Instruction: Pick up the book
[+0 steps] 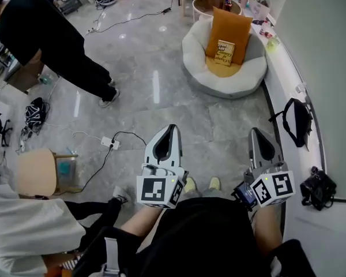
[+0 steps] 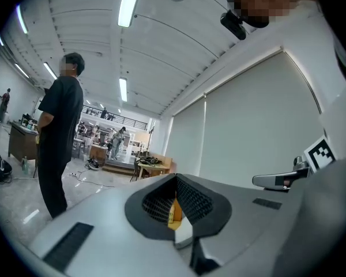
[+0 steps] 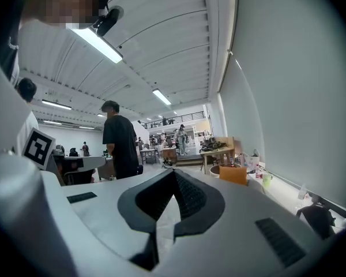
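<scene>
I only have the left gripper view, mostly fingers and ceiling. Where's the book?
Observer: In the head view, the book sits on a white round seat, propped against an orange pillow, across the floor toward that view's upper right.
Operator: Is the right gripper holding anything?
Observer: No. The right gripper has its fingers shut with nothing between them.
</scene>
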`<state>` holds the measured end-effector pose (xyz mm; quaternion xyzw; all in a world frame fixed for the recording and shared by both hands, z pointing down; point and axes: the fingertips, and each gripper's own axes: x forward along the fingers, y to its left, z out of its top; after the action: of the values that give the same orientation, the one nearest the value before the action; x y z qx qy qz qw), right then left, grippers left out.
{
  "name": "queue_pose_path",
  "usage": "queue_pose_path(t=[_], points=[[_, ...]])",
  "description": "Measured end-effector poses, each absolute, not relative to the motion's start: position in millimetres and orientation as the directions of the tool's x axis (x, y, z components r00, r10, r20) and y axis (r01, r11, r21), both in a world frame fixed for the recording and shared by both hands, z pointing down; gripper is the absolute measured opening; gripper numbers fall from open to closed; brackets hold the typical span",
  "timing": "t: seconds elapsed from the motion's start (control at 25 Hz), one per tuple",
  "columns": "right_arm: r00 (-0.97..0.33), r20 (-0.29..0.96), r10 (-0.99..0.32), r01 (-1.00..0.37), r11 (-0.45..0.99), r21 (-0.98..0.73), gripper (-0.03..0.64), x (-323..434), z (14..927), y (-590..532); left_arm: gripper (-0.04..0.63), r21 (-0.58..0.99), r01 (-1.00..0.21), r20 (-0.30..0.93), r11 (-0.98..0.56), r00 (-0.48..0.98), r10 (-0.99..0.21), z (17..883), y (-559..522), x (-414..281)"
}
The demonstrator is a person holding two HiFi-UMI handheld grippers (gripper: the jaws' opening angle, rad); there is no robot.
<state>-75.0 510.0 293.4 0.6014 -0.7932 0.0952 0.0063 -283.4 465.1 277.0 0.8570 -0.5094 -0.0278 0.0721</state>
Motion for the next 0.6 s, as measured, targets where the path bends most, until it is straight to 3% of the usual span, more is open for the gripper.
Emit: queue_pose_path(t=[0.6], points=[[-0.360,0.118,-0.925,-0.931,0.349,-0.106,0.011,-141.9,298.4,514.9,0.012,0.161,-0.887,0.025,-0.433,0.442,-0.897,286.7,482.6,-347.3]])
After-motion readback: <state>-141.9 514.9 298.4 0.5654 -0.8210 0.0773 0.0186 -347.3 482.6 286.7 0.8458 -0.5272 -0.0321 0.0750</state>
